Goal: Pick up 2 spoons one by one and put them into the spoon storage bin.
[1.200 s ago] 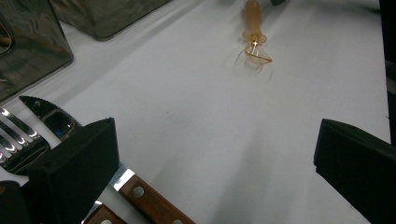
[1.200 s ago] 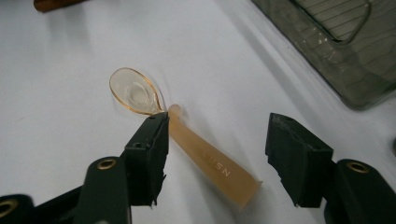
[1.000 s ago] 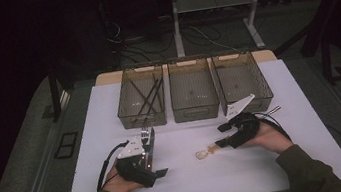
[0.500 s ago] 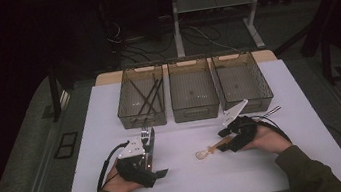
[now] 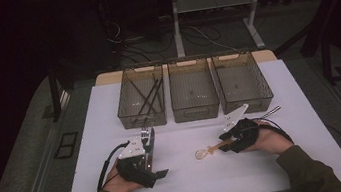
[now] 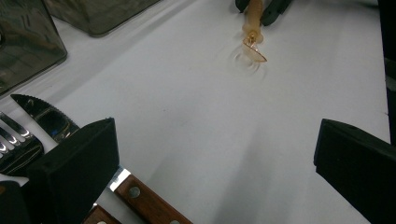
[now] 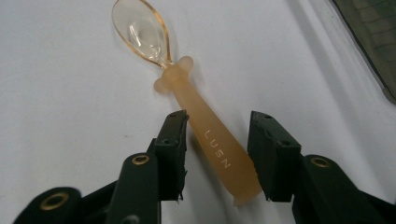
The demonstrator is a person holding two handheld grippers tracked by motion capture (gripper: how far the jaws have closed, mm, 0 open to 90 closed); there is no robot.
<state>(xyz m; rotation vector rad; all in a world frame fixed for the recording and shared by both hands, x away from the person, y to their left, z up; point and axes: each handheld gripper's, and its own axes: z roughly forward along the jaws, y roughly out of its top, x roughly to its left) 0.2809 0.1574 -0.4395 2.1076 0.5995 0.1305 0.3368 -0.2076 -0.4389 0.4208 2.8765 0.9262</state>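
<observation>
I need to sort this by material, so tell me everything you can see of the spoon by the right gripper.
The spoon looks like plastic: a clear, amber-tinted oval bowl, a small flared collar, and a frosted orange handle that widens toward its end, lettered LUSN. It lies flat on the white table, bowl pointing away from the right gripper. That gripper's jaws have just been closing and straddle the handle, one pad close against it, a gap showing at the other.

Three bins stand side by side at the far edge of the bench, sticks lying in the left one, while nearer the person a spoon lies right of centre and a knife and fork lie together to the left.
</observation>
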